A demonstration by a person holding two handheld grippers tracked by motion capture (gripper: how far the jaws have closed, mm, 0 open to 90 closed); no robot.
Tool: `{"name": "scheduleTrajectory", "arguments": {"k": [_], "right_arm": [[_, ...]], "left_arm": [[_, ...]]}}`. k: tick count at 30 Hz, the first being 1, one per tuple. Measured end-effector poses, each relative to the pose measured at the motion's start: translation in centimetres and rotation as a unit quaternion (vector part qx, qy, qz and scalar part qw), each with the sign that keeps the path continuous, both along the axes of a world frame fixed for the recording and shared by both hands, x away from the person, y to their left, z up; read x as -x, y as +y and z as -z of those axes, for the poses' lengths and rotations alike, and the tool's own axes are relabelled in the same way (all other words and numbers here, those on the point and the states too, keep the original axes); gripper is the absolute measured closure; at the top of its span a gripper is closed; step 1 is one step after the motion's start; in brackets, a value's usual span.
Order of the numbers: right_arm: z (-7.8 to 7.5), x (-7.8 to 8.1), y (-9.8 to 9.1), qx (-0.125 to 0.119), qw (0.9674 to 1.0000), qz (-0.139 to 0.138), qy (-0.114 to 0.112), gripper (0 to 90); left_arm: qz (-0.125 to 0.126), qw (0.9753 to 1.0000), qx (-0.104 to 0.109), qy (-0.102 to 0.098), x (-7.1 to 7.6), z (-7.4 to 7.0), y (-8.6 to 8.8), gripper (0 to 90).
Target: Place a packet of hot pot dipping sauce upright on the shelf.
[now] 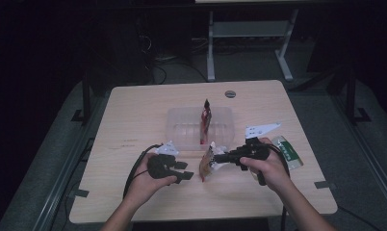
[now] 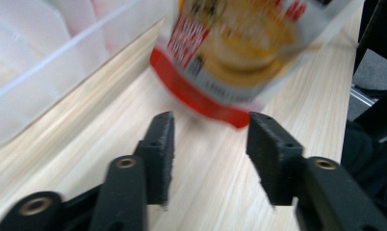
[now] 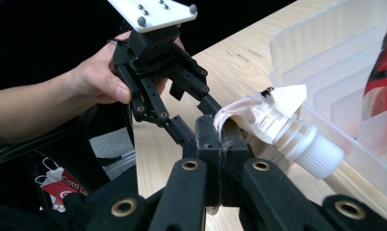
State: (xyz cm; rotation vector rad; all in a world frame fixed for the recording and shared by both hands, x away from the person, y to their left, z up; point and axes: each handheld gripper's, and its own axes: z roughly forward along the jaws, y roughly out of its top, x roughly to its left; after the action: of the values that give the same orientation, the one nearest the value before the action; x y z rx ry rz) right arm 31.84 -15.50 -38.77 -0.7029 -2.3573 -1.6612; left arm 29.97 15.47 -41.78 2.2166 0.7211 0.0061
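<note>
Spouted pouch (image 1: 208, 163) sits before clear bin (image 1: 182, 126).

On the table (image 1: 134, 125) a ridged bin (image 1: 182, 126) sits at centre, with one pouch (image 1: 204, 120) standing upright in it. Just before the bin, a spouted pouch (image 1: 208, 164) lies between the left gripper (image 1: 187, 171) and right gripper (image 1: 219, 158). A flat packet (image 1: 288, 150) lies at the right, beside the person's right hand (image 1: 268, 168).
</note>
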Motion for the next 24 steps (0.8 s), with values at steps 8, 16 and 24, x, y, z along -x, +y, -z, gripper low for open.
{"name": "scheduleTrajectory", "arguments": {"k": [8, 16, 24], "right_arm": [[-1.6, -0.1, -1.1, 0.004, 0.9998, 0.010, -0.015, 89.6], [-2.6, -0.7, -2.0, 0.001, 0.9995, 0.023, -0.023, 89.6], [-3.7, -2.0, -2.7, -0.002, 0.9984, 0.042, -0.037, 89.6]], "left_arm": [[-0.017, 0.9996, -0.024, 0.004, 0.8, 1.0, 3.0, 35.6], [-0.035, 0.9991, -0.024, -0.002, 0.3, 1.1, 4.9, 32.3], [-0.038, 0.9990, -0.021, 0.002, 0.1, 1.2, 4.9, 31.9]]}}
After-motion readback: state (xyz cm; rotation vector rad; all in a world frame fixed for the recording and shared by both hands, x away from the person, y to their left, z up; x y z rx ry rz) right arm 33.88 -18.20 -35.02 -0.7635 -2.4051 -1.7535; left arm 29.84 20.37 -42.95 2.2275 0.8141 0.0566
